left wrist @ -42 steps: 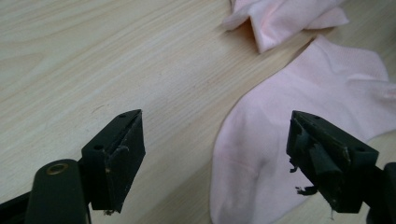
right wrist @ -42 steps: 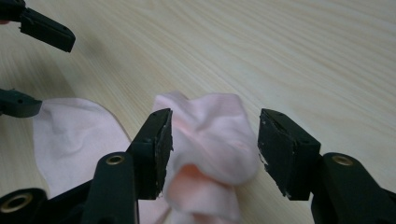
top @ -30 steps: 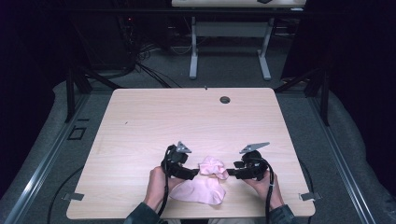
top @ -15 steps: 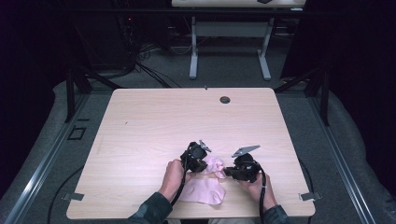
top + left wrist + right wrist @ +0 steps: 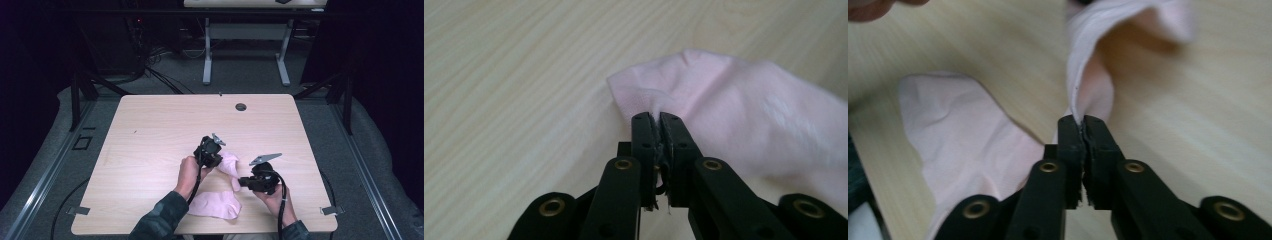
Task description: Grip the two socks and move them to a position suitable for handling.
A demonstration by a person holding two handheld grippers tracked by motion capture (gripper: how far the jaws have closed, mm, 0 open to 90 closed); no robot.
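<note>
Both claws pinch pink socks on the counter (image 5: 150, 130). The left claw (image 5: 218, 159) is angled inward from a bent wrist, its jaws clamped on the edge of one pink sock (image 5: 229, 165) that bunches just ahead of its tips. The right claw (image 5: 243, 182) points sideways toward the left one, held low in the person's hand, its jaws nipping what seems to be the same sock's other end. A second pink sock (image 5: 215, 204) lies flat just below and beside it.
</note>
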